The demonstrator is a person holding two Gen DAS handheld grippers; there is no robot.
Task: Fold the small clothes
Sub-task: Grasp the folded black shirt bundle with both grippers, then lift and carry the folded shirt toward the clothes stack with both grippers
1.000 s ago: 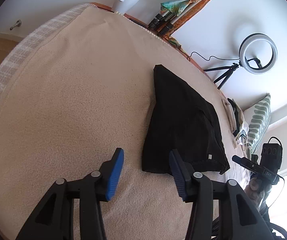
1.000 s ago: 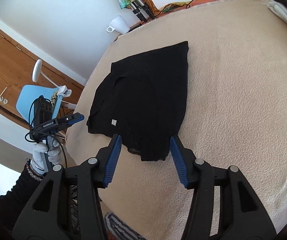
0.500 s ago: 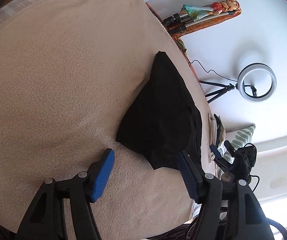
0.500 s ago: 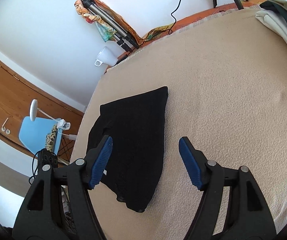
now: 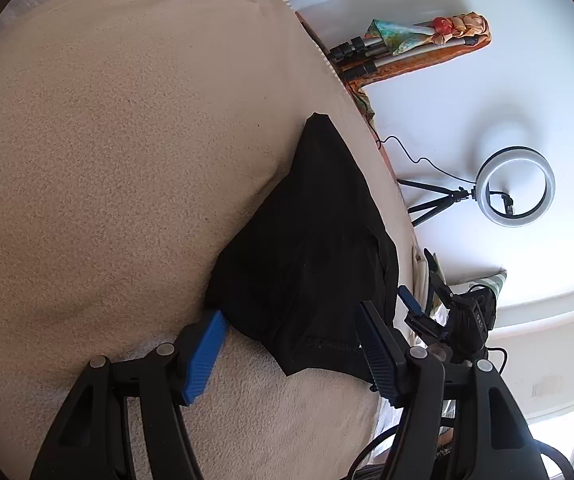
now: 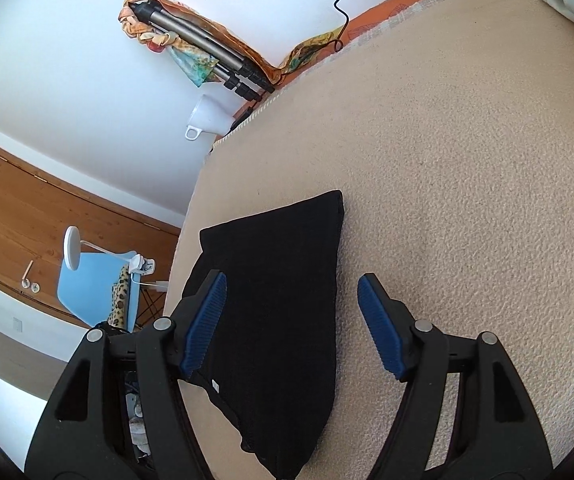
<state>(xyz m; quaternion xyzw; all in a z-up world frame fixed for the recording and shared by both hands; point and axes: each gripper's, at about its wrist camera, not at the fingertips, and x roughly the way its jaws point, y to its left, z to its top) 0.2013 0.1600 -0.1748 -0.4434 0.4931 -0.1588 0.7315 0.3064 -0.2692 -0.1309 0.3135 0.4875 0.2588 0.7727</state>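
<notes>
Bed (image 5: 107, 140) fills most of both views, covered by a beige blanket (image 6: 467, 160) with a nubbly texture. White wall behind it.

Black garment (image 5: 307, 248) lies flat on the blanket near the bed's edge, already folded into a long tapered shape, one narrow corner pointing toward the wall. In the right wrist view the same garment (image 6: 279, 300) shows a small white tag near its lower left edge.

Left gripper (image 5: 291, 352): fingers apart, straddling the near hem of the garment; left blue pad sits at the garment's corner, contact unclear. Right gripper (image 6: 291, 324): fingers apart, left pad over the cloth, right pad over bare blanket just beside the garment's edge.

Beyond the bed: ring light (image 5: 519, 192) on a tripod, folded tripod (image 6: 207, 52) wrapped in patterned cloth against the wall, white cup (image 6: 207, 118), blue chair (image 6: 95, 292) by a wooden door.
</notes>
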